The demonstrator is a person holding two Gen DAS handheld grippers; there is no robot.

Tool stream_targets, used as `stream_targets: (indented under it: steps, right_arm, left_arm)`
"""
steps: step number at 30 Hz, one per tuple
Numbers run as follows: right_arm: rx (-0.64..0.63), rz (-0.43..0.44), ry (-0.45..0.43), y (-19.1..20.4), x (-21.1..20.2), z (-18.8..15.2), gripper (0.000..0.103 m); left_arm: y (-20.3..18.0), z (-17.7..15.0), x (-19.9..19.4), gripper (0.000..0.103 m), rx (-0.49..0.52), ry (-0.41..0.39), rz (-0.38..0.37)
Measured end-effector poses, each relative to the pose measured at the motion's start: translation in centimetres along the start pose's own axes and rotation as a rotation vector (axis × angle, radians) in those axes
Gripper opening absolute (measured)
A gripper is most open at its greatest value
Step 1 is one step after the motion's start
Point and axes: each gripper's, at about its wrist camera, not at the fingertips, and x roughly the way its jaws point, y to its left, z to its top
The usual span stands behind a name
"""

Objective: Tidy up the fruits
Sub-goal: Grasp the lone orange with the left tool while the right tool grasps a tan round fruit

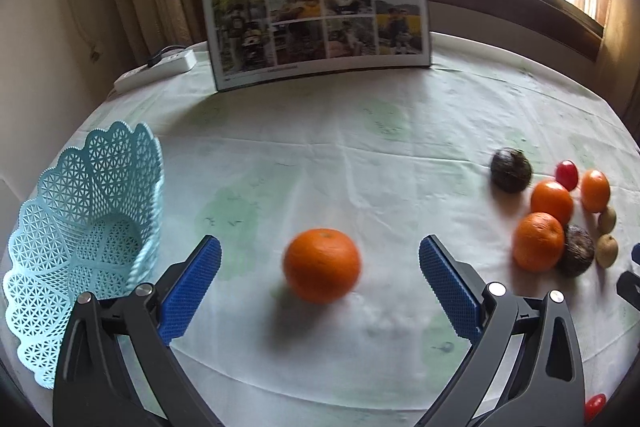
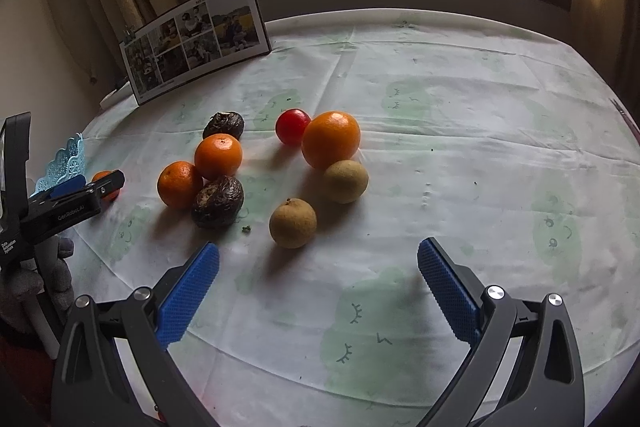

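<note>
Fingers on my left gripper point(image 1: 320, 267) stand spread wide, gripping nothing; a lone orange point(image 1: 322, 265) lies on the tablecloth point(image 1: 360, 131) between them, touching neither pad. Just left of them, the blue lattice basket point(image 1: 80, 227) lies tipped on its side. My right gripper point(image 2: 318, 269) is spread wide too, bare cloth between its pads. Beyond it cluster three oranges point(image 2: 331, 139), two dark wrinkled fruits point(image 2: 218, 202), two tan fruits point(image 2: 293, 223) and a red one point(image 2: 293, 126).
</note>
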Motion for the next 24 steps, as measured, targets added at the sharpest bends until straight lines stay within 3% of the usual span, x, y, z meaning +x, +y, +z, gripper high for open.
stream_targets:
  steps: [7,11,20,24]
  right_arm:
    - [0.0,0.016,0.001,0.0,0.1,0.0,0.098]
    - [0.003,0.018,0.001,0.0,0.1,0.0,0.098]
    - [-0.004,0.011,0.0,0.2,0.1,-0.1,0.098]
    - [-0.007,0.002,0.0,0.3,-0.1,-0.1,0.097]
  left_arm:
    - [-0.5,0.0,0.2,0.07,0.025,0.004,-0.075]
    - [-1.8,0.1,-0.1,0.069,0.081,-0.015,-0.057]
    - [0.1,0.4,0.7,0.065,0.0,0.036,-0.077]
    - [0.1,0.4,1.2,0.054,-0.002,0.061,-0.078]
